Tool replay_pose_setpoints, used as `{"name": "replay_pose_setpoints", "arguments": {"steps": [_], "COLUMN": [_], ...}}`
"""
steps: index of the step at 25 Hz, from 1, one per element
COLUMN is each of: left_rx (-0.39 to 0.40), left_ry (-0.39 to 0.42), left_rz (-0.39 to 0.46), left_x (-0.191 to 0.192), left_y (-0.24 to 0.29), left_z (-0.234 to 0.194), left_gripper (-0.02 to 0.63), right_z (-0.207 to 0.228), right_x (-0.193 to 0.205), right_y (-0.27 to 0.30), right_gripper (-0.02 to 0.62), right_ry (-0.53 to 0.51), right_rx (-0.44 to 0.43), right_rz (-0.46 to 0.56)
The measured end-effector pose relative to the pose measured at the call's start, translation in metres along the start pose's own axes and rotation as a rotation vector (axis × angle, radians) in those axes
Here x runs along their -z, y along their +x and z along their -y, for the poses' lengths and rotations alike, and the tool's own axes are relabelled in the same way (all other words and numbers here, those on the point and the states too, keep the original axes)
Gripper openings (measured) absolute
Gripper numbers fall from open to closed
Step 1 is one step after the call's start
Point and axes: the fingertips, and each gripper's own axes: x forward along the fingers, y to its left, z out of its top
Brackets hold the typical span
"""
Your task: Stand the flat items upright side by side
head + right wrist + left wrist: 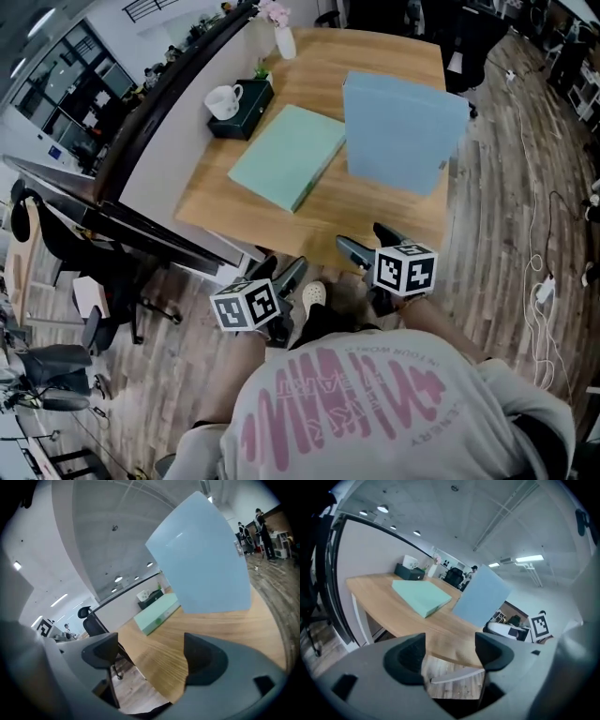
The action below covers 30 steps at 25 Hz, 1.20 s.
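Both grippers were held close in front of the person's chest, at the near edge of the wooden table, angled slightly downward toward it. The left gripper had its jaws wide apart with nothing between them, and so did the right gripper. The blue folder stood upright on the table's right side. The green folder lay flat just to its left.
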Motion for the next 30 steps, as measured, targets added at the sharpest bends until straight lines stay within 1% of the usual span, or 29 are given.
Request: {"name": "replay_pose_setpoints", "arguments": {"steps": [2,4,6,8,10,11,15,17,21,23,27,28,30], "left_rx": [0.000,0.003,0.014,0.028,0.047,0.059,0.112,0.132,0.176,0.197,0.227,0.231,0.244], "left_ry": [-0.043,-0.056,-0.021,0.053,0.124,0.143,0.164,0.164,0.171,0.178,0.159,0.149,0.134], "left_rz": [0.036,0.093,0.134,0.139,0.138,0.140,0.188,0.200,0.185,0.163,0.123,0.112,0.080], "left_x": [-0.010,-0.026,-0.042,-0.056,-0.074,-0.083,-0.132,-0.153,-0.185,-0.194,-0.201,-0.200,-0.196], "left_y": [-0.007,-0.016,-0.026,-0.032,-0.033,-0.034,-0.047,-0.051,-0.050,-0.048,-0.034,-0.028,-0.016], "left_z": [-0.011,-0.020,-0.027,-0.037,-0.052,-0.061,-0.097,-0.118,-0.154,-0.166,-0.189,-0.195,-0.201], "left_gripper": [0.325,0.313,0.300,0.293,0.284,0.282,0.279,0.280,0.281,0.279,0.279,0.279,0.279], "right_z": [-0.018,-0.032,-0.043,-0.053,-0.062,-0.067,-0.095,-0.101,-0.103,-0.100,-0.094,-0.091,-0.084], "right_x": [-0.010,-0.020,-0.027,-0.031,-0.035,-0.037,-0.049,-0.055,-0.059,-0.052,-0.040,-0.034,-0.020], "right_y": [0.009,0.016,0.025,0.041,0.065,0.077,0.121,0.139,0.165,0.174,0.181,0.180,0.175], "right_gripper": [0.440,0.412,0.391,0.391,0.390,0.388,0.382,0.382,0.382,0.382,0.383,0.383,0.383], "right_ry": [-0.008,-0.001,0.018,0.010,-0.018,-0.023,-0.026,-0.008,0.021,0.056,0.146,0.153,0.133], "right_rx": [-0.043,-0.074,-0.083,-0.069,-0.035,-0.017,0.023,0.070,0.181,0.232,0.277,0.298,0.351], "right_rz": [0.036,0.076,0.101,0.093,0.073,0.065,0.055,0.071,0.096,0.102,0.131,0.124,0.083]}}
